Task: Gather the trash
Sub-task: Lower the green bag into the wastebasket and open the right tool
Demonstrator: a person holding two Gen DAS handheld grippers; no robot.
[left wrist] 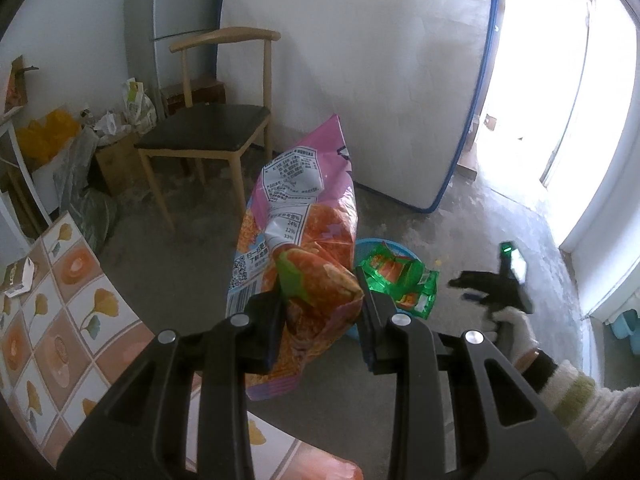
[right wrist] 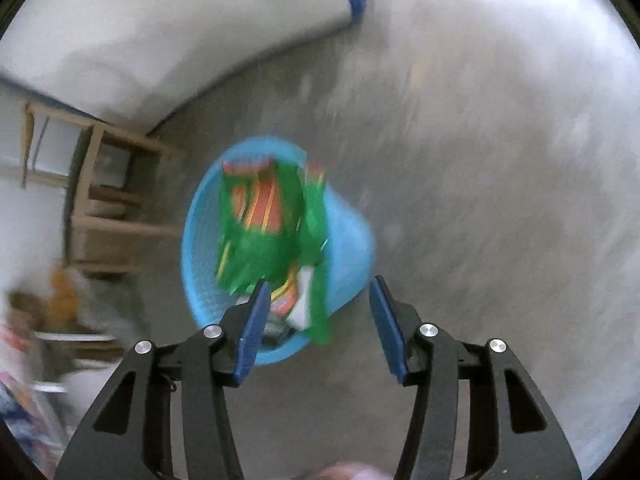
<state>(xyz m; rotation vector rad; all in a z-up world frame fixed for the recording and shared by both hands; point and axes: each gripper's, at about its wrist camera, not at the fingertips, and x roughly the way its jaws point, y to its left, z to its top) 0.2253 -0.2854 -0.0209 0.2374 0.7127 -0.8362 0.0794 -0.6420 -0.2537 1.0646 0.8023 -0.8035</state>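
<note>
Nearest me, the left hand-held gripper [left wrist: 320, 300] pinches a crumpled pink-and-orange snack bag [left wrist: 308, 232], carried over the floor toward the blue basket [right wrist: 348, 240]; the right hand-held gripper [right wrist: 316, 320] hangs spread and empty above it, a green wrapper [right wrist: 264, 220] already lying inside.

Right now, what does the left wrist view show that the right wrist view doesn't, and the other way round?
Only the left wrist view: the left claw shut on a big pink and orange snack bag, a wooden chair, a patterned tabletop, and the person's gloved hand holding the right claw.

Only the right wrist view: the right claw's open, empty blue pads above the bin, though the frame is blurred.

Both: the blue bin holding green wrappers, and the grey floor.
</note>
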